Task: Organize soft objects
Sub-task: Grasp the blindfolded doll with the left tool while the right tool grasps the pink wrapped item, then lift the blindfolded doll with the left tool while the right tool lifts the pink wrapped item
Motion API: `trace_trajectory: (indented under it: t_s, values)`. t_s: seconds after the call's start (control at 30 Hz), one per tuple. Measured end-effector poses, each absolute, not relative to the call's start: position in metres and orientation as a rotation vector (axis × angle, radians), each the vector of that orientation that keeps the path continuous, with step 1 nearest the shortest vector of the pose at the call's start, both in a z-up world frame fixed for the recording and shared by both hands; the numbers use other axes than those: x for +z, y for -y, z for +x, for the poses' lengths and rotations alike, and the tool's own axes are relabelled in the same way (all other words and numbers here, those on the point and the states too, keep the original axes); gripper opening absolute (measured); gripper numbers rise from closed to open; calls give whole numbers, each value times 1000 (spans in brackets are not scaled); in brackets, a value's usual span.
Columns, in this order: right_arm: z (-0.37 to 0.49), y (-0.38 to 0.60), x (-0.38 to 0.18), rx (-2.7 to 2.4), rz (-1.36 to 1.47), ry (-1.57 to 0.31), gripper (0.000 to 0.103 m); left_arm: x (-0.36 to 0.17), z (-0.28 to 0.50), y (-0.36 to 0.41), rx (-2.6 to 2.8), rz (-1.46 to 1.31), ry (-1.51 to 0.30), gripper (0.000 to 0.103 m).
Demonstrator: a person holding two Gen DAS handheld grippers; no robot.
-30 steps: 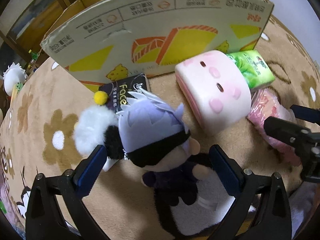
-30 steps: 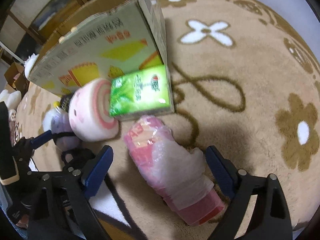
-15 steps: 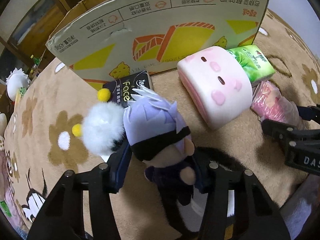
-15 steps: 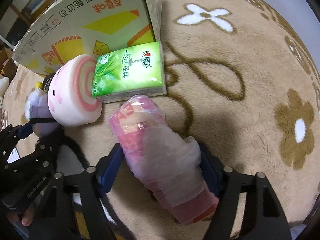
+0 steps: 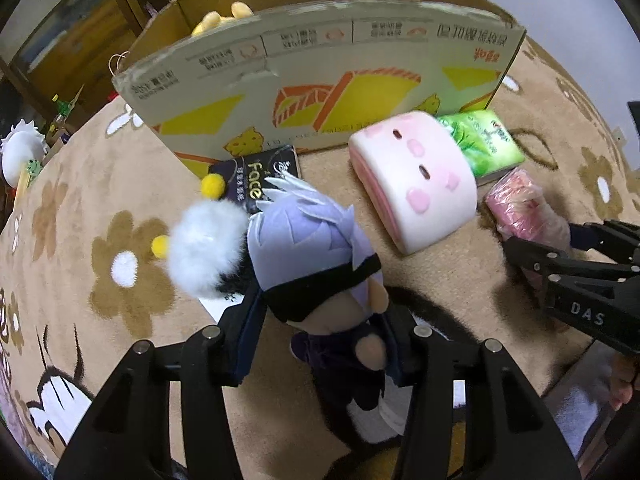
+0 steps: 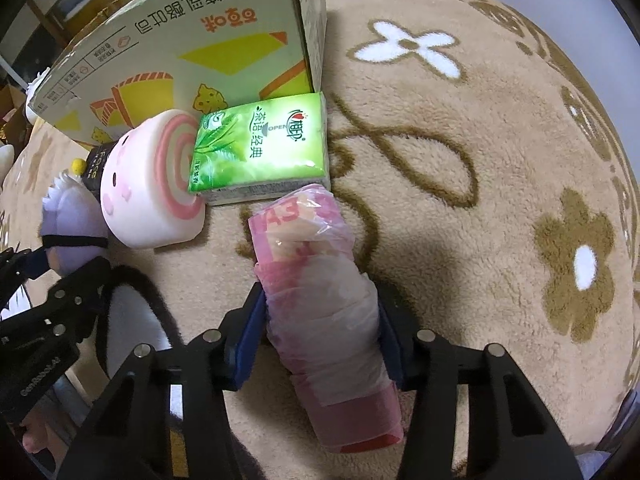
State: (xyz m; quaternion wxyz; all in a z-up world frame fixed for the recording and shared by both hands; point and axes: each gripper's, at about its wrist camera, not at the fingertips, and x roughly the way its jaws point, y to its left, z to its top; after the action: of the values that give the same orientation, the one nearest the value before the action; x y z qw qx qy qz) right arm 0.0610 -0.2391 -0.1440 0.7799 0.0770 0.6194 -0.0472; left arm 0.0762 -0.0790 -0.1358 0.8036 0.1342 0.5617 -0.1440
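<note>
My left gripper (image 5: 320, 344) is shut on a plush doll (image 5: 316, 256) with lilac hair, a black blindfold and dark clothes, held just above the rug. A white fluffy plush (image 5: 208, 248) with yellow pompoms lies against its left side. My right gripper (image 6: 320, 340) is shut on a pink plastic-wrapped roll (image 6: 320, 292), also visible in the left wrist view (image 5: 524, 208). A pink-and-white roll-cake plush (image 5: 416, 184) lies between the two, next to a green tissue pack (image 6: 264, 144).
A big open cardboard box (image 5: 320, 80) stands behind the objects, with a yellow plush (image 5: 224, 20) inside. A black "Face" tissue pack (image 5: 256, 176) leans at its base. Everything lies on a beige flower-patterned rug (image 6: 500, 184). Wooden furniture stands at the far left.
Both grippers went from open to shut: the left closed on the doll, the right on the pink roll. The left view has risen, showing the inside of the box.
</note>
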Motion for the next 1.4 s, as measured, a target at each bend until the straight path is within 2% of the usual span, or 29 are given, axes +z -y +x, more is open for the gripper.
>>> trace_trajectory:
  t_s: [0.17, 0.33, 0.43, 0.8, 1.13, 1.4]
  values:
    - [56, 235, -129, -103, 118, -1306, 44, -120, 71, 74, -300, 272, -1161, 49]
    - [50, 226, -112, -73, 109, -1261, 25, -104, 66, 67, -289, 268, -1116, 49]
    - [45, 226, -100, -65, 125, -1230, 21, -94, 62, 65, -284, 260, -1089, 49]
    - [35, 239, -66, -41, 229, -1052, 20, -46, 46, 56, -281, 235, -910, 49]
    - [19, 243, -17, -76, 235, -786, 20, -10, 33, 45, -218, 187, -700, 49]
    - [14, 246, 13, -62, 245, -649, 20, 5, 32, 47, -223, 225, -632, 49]
